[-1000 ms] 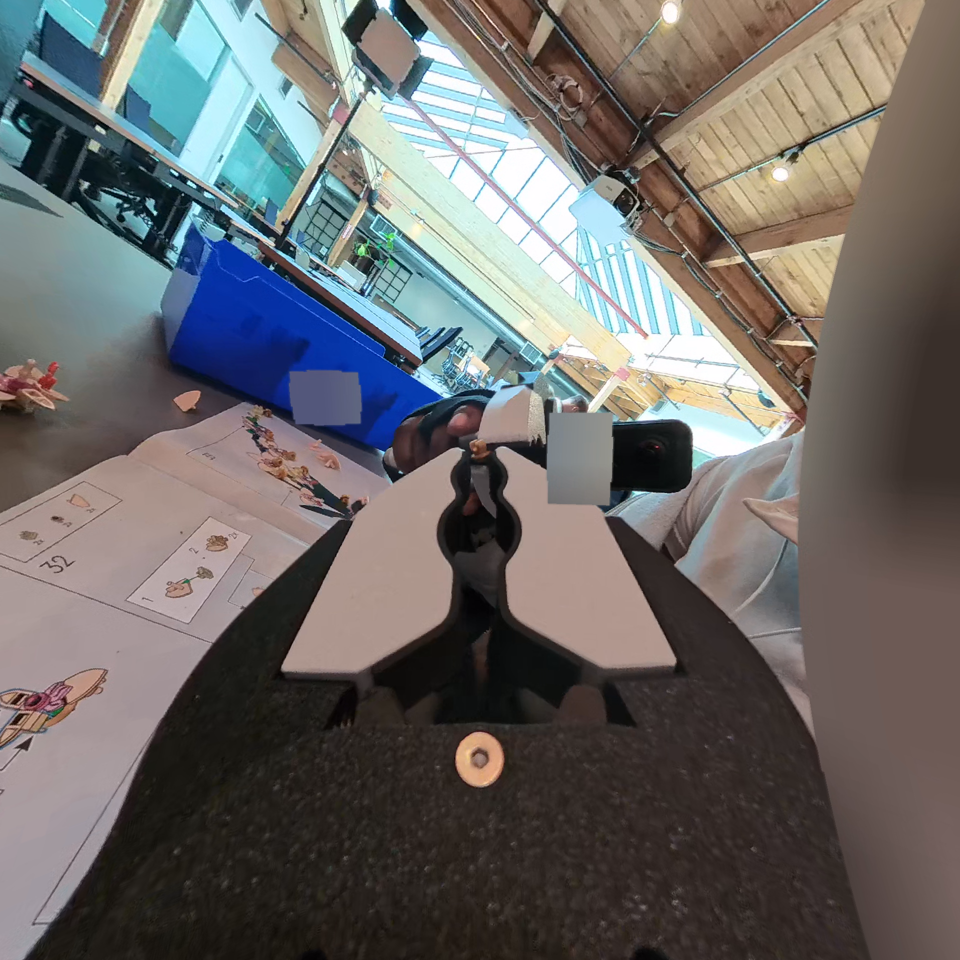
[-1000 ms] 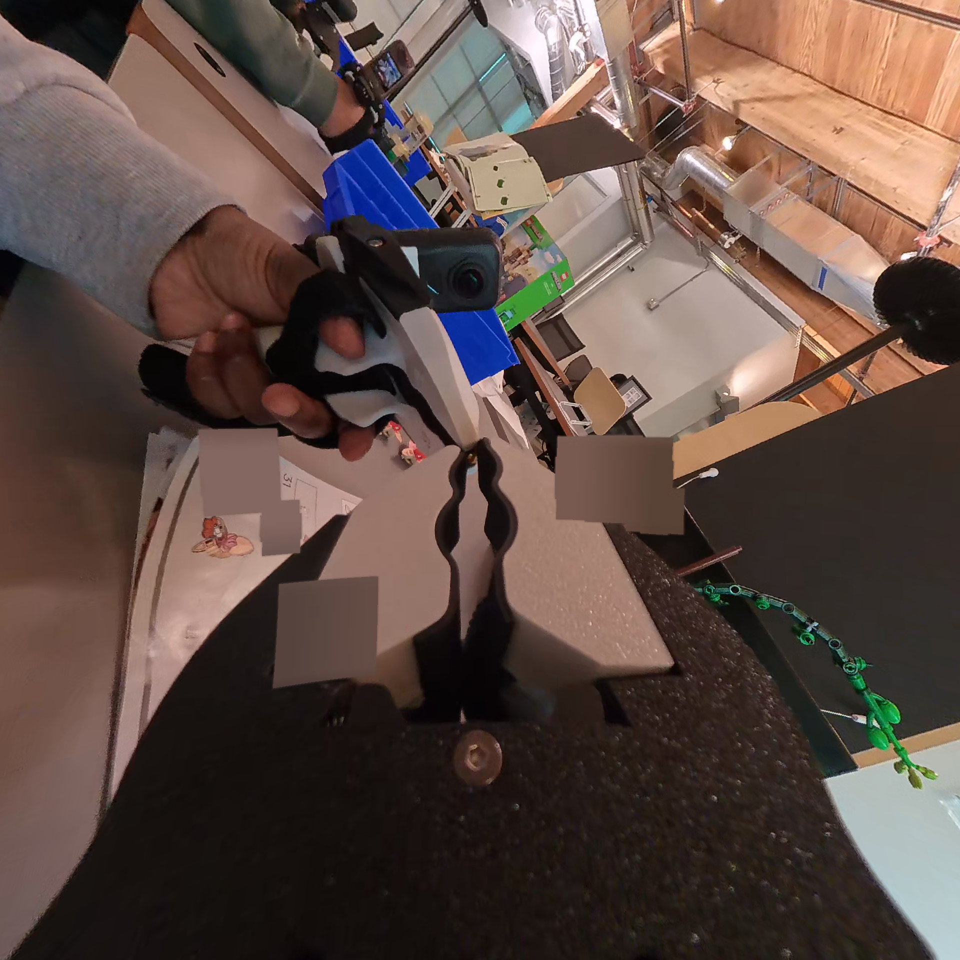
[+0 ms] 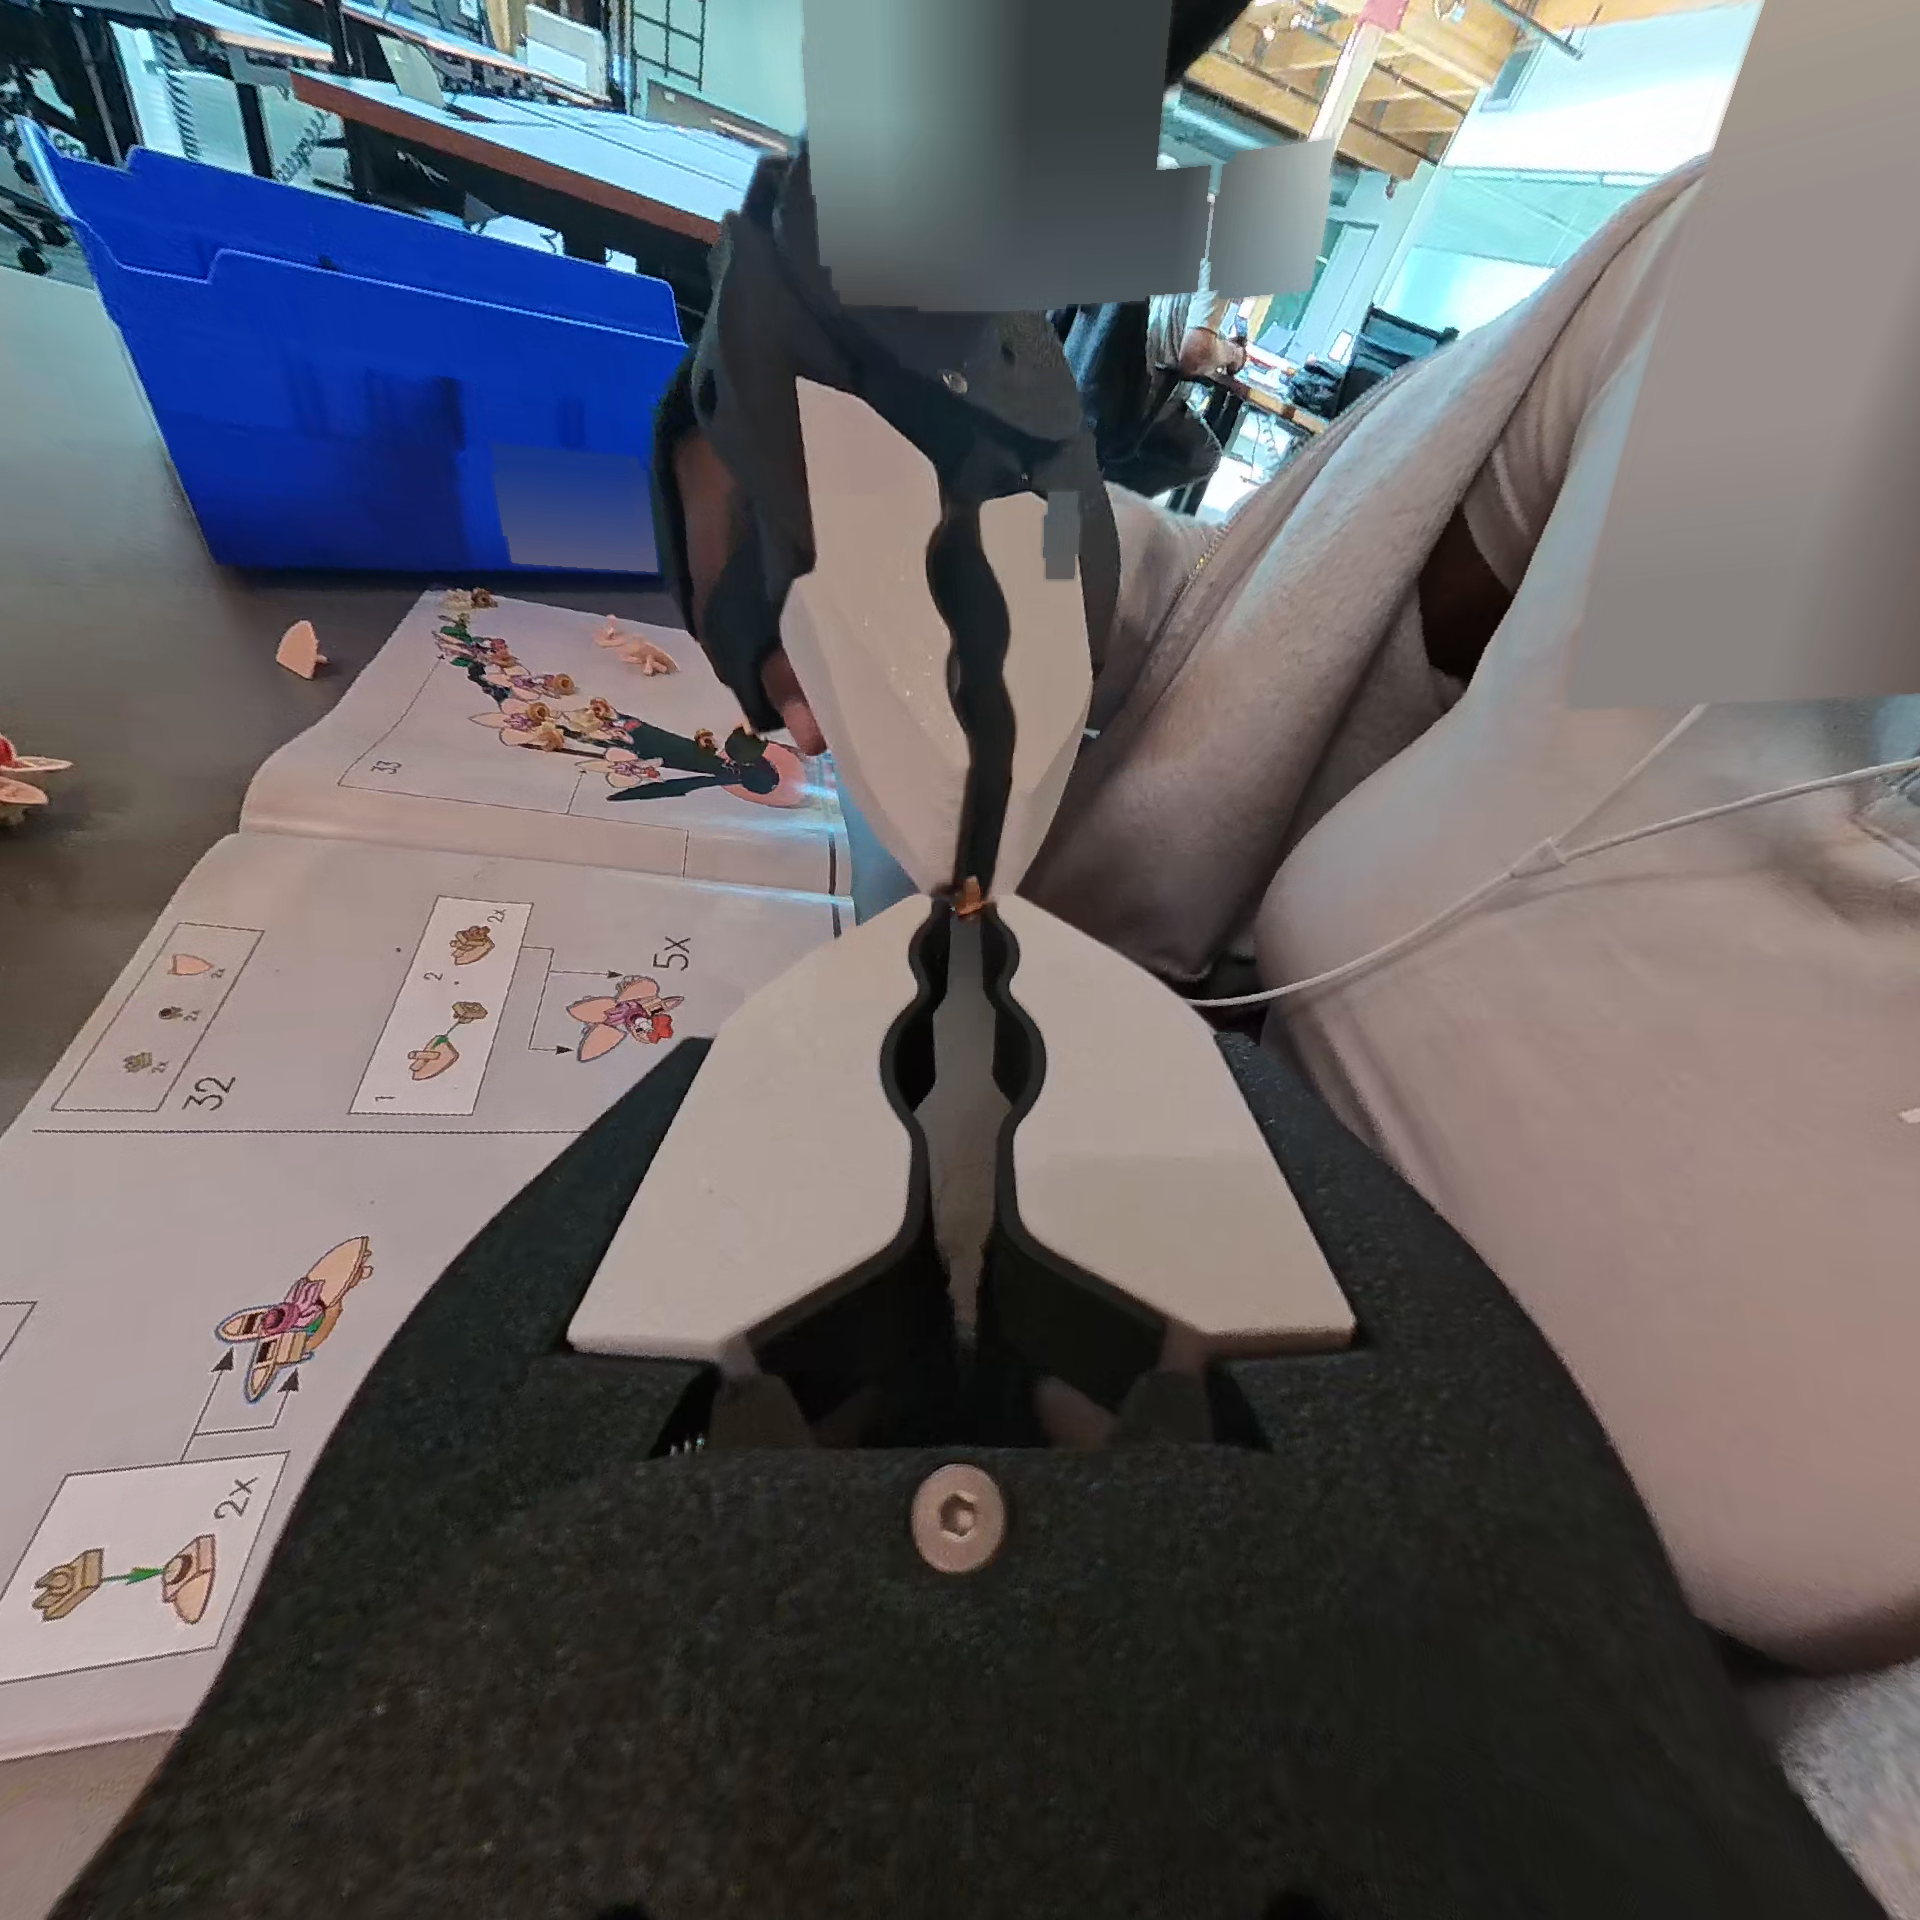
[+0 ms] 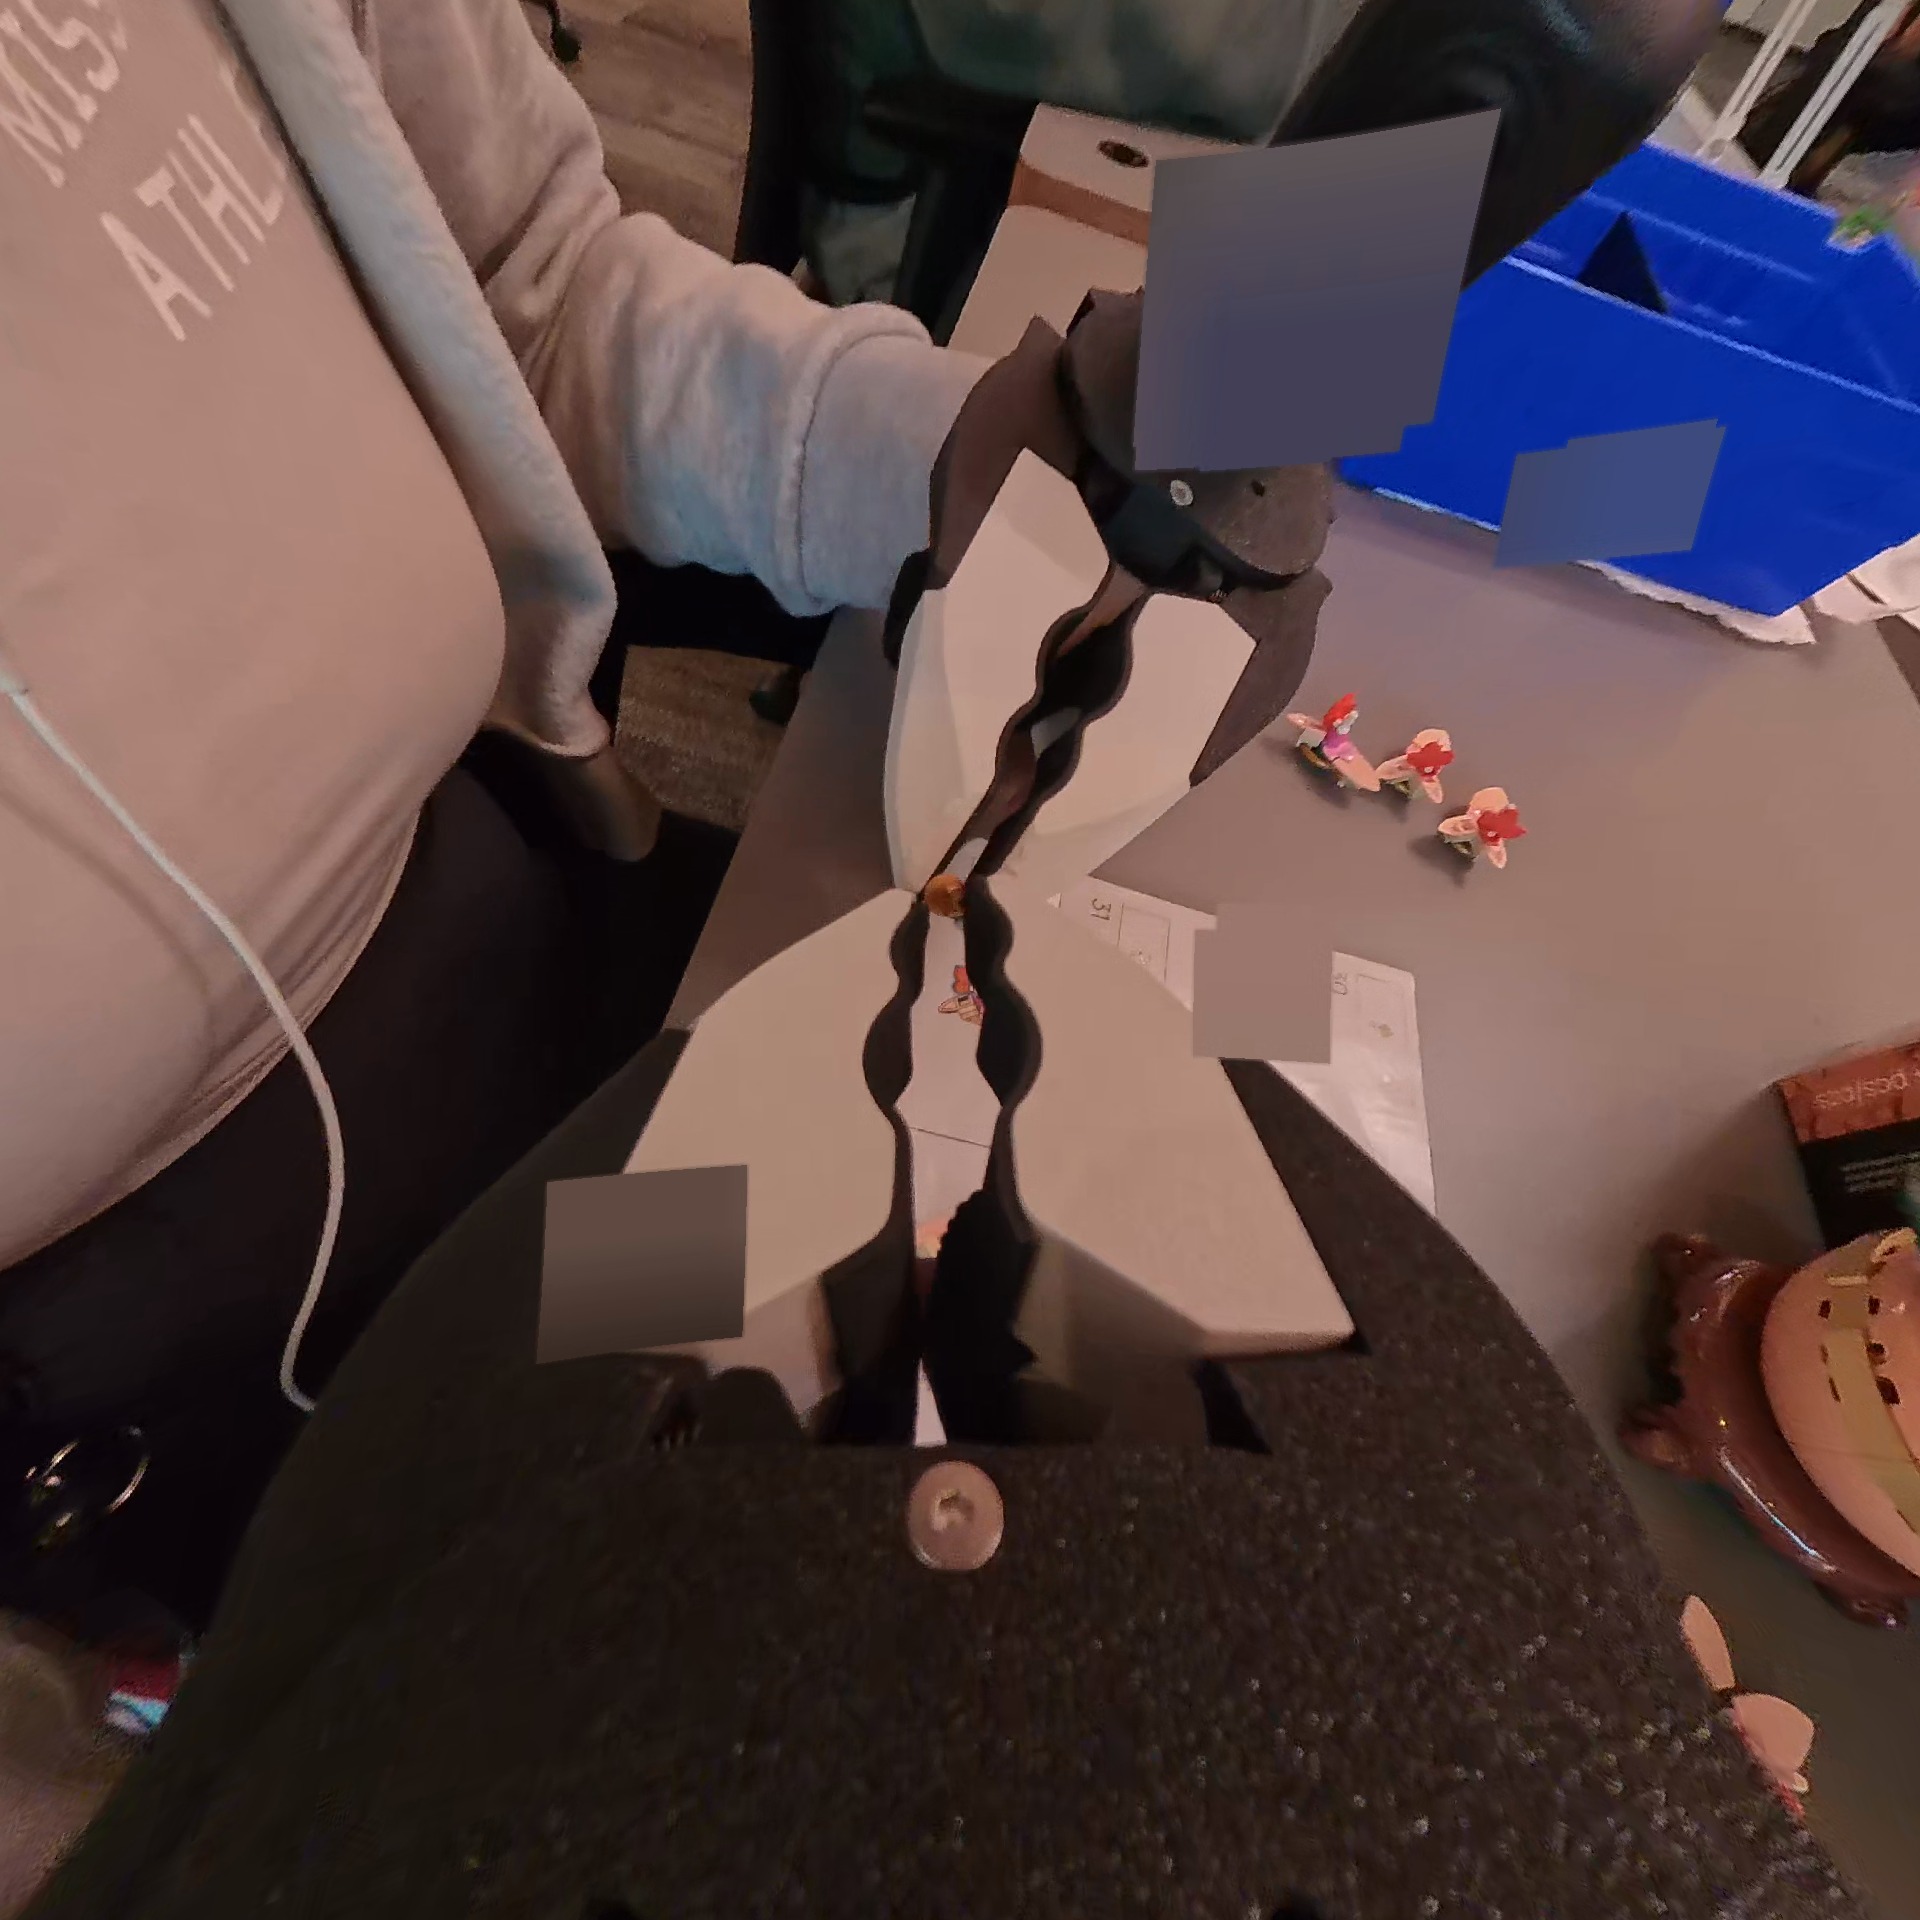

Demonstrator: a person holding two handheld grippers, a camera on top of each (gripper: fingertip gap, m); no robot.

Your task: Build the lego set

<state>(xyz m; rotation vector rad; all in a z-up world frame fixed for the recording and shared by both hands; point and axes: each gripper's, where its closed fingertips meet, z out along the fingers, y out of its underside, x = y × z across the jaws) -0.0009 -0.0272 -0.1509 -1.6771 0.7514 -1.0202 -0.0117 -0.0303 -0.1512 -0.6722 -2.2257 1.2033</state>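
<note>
Lego stud (image 3: 967,896), tiny, stiff and probably slippery, sits pinched where we press our left gripper (image 3: 964,914) and right gripper (image 4: 943,902) tip to tip above the bench (image 4: 1558,935) edge, so we grip its sides.
</note>
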